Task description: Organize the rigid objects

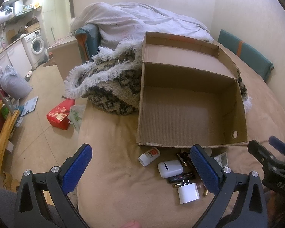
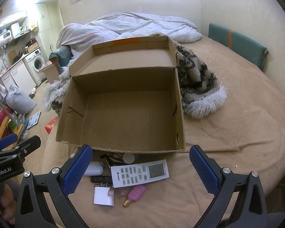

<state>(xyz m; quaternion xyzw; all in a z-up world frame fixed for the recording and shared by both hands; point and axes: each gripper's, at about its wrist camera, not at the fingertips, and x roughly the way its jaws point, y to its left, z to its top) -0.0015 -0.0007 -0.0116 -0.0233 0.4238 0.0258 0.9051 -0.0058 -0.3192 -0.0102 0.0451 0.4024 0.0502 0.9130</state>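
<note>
An open, empty cardboard box sits on the tan bed; it also shows in the right wrist view. Small objects lie in front of it: a white bottle, a white earbud case, a black marker, a white charger plug, a white remote and a pink perfume bottle. My left gripper is open and empty above the bed near these objects. My right gripper is open and empty, hovering above the remote.
A furry black-and-white blanket lies left of and behind the box, with a white duvet further back. A teal cushion leans on the right wall. The bed edge drops at the left to a floor with a red box.
</note>
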